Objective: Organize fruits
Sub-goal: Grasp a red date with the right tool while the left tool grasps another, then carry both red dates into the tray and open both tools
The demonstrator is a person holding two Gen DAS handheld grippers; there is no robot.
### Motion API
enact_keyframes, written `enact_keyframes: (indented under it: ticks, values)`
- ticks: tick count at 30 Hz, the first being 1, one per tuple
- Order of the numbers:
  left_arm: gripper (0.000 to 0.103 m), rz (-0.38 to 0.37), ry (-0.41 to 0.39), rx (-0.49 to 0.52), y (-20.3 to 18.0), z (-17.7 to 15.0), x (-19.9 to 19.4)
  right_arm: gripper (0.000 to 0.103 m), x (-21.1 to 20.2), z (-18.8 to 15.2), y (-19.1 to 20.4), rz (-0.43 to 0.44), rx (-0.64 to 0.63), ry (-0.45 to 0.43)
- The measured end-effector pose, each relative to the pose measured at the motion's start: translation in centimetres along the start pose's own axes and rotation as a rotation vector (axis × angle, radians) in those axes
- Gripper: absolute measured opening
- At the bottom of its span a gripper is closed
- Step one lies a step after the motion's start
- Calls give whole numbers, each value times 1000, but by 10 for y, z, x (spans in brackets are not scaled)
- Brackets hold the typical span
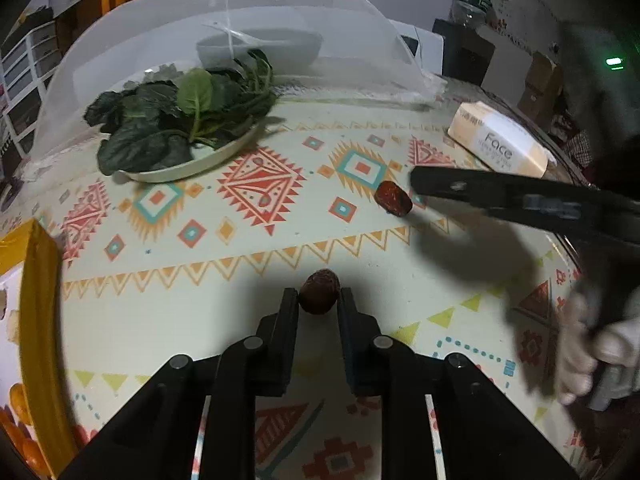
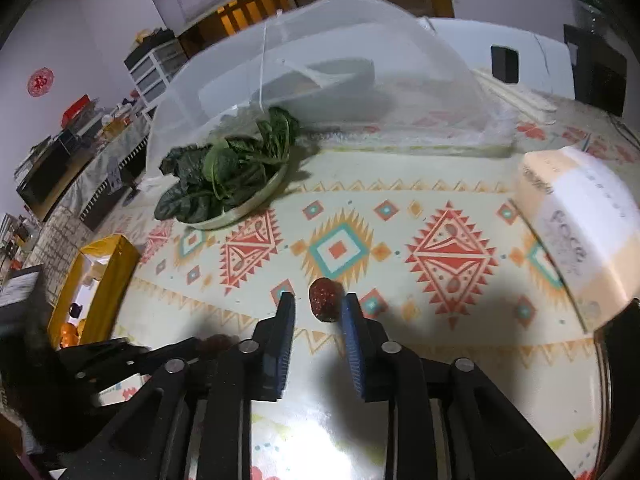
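Two dried red dates lie on the patterned tablecloth. In the left wrist view one brown-red date (image 1: 319, 291) sits between the fingertips of my left gripper (image 1: 319, 300), whose jaws stand close on both sides of it. A second date (image 1: 393, 198) lies farther right, at the tip of the right gripper's black finger (image 1: 424, 182). In the right wrist view that date (image 2: 325, 299) sits between the open fingertips of my right gripper (image 2: 318, 304), with gaps on both sides. The left gripper (image 2: 132, 354) shows at lower left, with a dark date (image 2: 216, 343) at it.
A plate of dark leafy greens (image 1: 176, 128) stands at the back under the edge of a white mesh food cover (image 1: 224, 32). A tissue pack (image 1: 500, 140) lies at the right. A yellow-rimmed box (image 1: 36, 320) holding orange fruit stands at the left edge.
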State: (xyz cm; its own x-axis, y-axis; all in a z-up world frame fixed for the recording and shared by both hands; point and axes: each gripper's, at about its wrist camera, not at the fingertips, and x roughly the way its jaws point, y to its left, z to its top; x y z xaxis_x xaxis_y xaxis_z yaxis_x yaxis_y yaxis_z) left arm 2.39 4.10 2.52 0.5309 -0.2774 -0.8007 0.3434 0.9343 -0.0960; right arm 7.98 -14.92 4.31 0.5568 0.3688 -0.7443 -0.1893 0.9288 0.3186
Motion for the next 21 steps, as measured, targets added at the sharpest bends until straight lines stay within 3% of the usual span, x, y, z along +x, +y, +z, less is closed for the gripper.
enact_keyframes:
  ticks: [2,7,10,17,20,21]
  values:
    - [19,0,-8,-8,1,-2,-8,39,11,2,0,-2,-5,10]
    - [15,-10,-37,-35,8,-8,-29,39,34,2,5,-48,-19,34]
    - [10,-26,-57,-69,16,-13,-43,22,37,-1,15,-87,-61,43]
    - [10,-32,-86,-133,43,-28,-70,22,10,-11,27,-79,-59,6]
    - [23,-21,-51,-127,47,-29,-61,22,-9,-15,29,-62,-42,-14]
    - [35,-25,-53,-120,45,-29,-58,22,-14,-17,29,-51,-35,-18]
